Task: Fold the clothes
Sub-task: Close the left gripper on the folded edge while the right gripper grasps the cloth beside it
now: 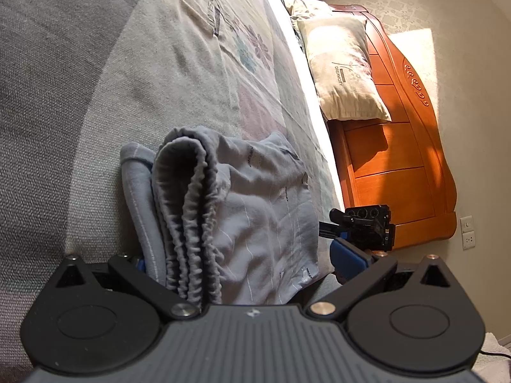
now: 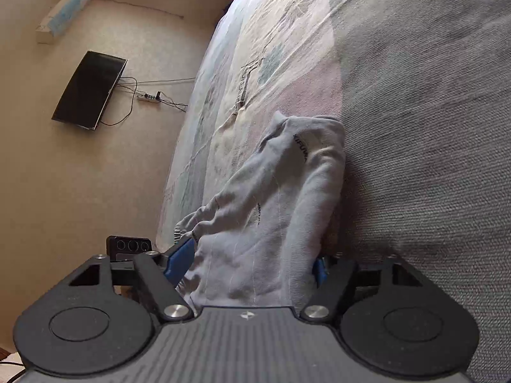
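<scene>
**Operator:** Currently, what do my jaws hold?

**Technician:** Your left gripper (image 1: 242, 265) has its jaws spread, with the grey garment (image 1: 230, 210) bunched between them. The elastic waistband (image 1: 194, 223) runs near the left blue pad, and the cloth fills most of the gap. The pictures do not show whether the pads actually pinch it. Your right gripper (image 2: 252, 261) reads the same way: jaws apart, grey fabric draped between the blue fingers (image 2: 179, 257), grip not confirmable.

**Operator:** Where does the garment sit?

**Technician:** It lies on the bed (image 1: 207, 63), at the near edge of the floral sheet, just beside the coarse grey blanket (image 2: 431, 159). In your left wrist view the other gripper's camera block appears to the right of the cloth. Beyond it, a pillow (image 1: 341, 63) leans against the wooden headboard (image 1: 402, 159). In your right wrist view a dark screen (image 2: 89, 89) is mounted on the far left.
</scene>
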